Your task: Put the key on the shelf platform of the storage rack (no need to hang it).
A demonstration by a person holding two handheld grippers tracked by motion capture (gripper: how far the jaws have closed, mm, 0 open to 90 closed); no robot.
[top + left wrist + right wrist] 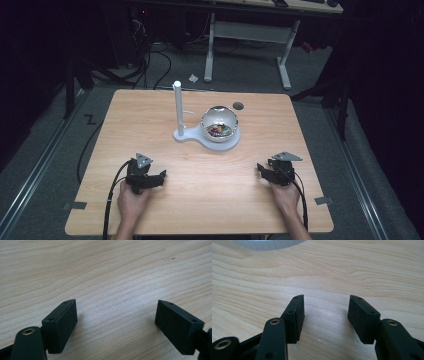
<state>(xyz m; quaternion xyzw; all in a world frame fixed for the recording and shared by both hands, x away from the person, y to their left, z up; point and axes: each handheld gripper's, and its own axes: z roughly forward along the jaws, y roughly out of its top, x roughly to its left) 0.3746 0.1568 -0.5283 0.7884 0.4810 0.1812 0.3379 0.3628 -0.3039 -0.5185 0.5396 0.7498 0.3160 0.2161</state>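
On the near half of the table [150, 220] both grippers rest low, one at each side, each held by a hand coming in from the near edge. Left gripper [161, 176]: jaws spread wide, bare wood between them in the left gripper view, nothing touching the pads [61, 325]. Right gripper [261, 169]: jaws also apart, somewhat narrower than the left pair; the right gripper view shows only wood grain in the gap, pads [295, 317] clear of everything. Nearest thing is the stand [207, 139], a white base at mid-table with an upright post [177, 107] at its left end and a shiny bowl [219, 122] sitting on its round right end; small coloured bits lie inside the bowl, too small to identify. Stand lies beyond both grippers, roughly between them and well apart from each. Its white rim [268, 243] appears at the top edge of the right gripper view, ahead and left of those jaws. Neither gripper touches stand, post or bowl.
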